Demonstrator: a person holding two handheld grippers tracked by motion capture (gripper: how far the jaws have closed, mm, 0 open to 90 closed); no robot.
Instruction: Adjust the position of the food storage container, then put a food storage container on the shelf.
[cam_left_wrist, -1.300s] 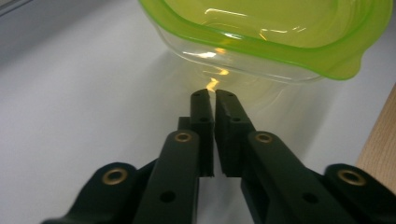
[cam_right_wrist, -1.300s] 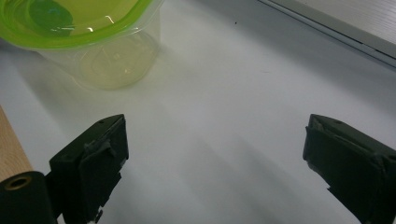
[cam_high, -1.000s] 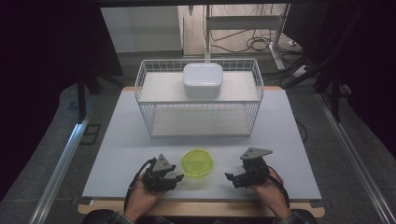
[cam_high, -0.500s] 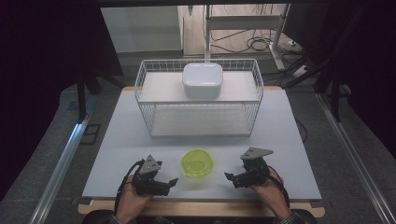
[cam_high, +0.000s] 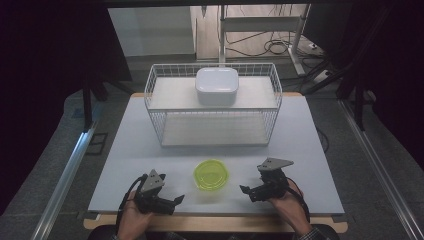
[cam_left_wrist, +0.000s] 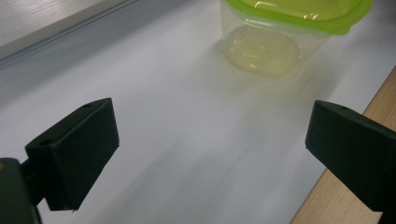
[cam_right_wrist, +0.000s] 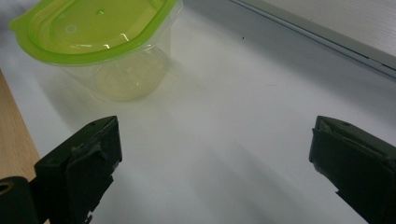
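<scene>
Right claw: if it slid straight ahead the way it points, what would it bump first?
Probably the clear plastic tub with the lime-green lid. The open right claw points sideways towards it over the bare white tabletop, though it may slip just past.

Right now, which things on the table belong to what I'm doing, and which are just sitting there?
In the job:
- green-lidded container, between both grippers
- left gripper, open, nothing between its jaws, which have just been opening
- right gripper, open, nothing held

Just there:
- wire basket
- white box on the basket's upper shelf
</scene>
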